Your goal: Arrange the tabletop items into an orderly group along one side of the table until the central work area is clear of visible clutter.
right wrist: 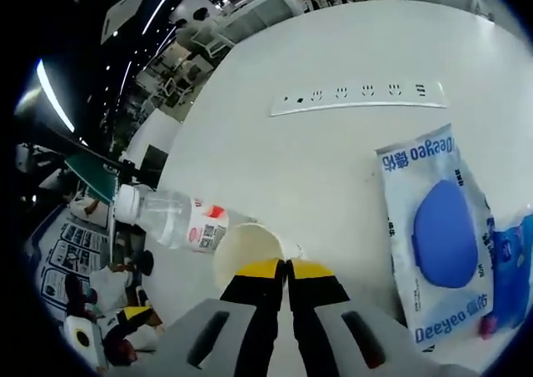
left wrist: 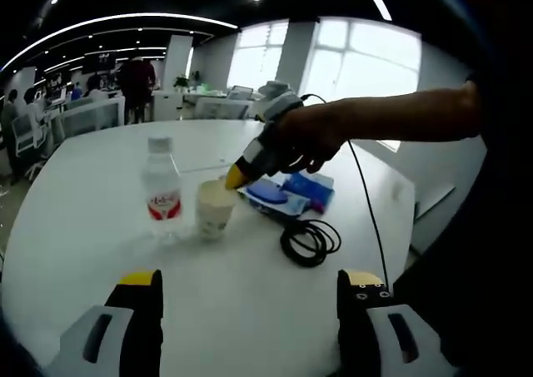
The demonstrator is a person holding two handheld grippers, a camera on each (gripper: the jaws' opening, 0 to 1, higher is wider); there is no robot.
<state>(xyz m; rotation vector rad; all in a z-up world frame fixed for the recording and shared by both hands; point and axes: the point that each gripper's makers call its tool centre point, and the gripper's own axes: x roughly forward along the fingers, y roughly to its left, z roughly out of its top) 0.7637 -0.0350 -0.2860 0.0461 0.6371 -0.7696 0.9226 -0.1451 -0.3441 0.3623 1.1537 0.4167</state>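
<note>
Paper cup [left wrist: 215,209] is the thing everything is hinging on right now. It's standing upright out in the middle stretch of the white tabletop [left wrist: 100,194], with the water bottle [left wrist: 161,190] just beside it and the blue wipes pack [left wrist: 279,195] on its other side, toward the window edge. A coiled black cable [left wrist: 310,242] is lying near the pack, closer to the person.

The right gripper [right wrist: 287,266] is coming at the cup from above, and in the right gripper view its yellow-tipped fingers are sitting pressed together with no gap showing, right at the cup's rim [right wrist: 247,252]. So they're closed, and whether they're pinching the rim's edge or just touching it can't be told from here. The cup's long axis is running vertical, so the fingers are basically lined up over its mouth.

The left gripper [left wrist: 250,281] is hanging back near the person's edge of the tabletop, fingers spread wide and holding nothing, well apart from the cup. The right one is clearly the nearer hand for this. A white power strip [right wrist: 360,97] is lying farther out across the tabletop.
</note>
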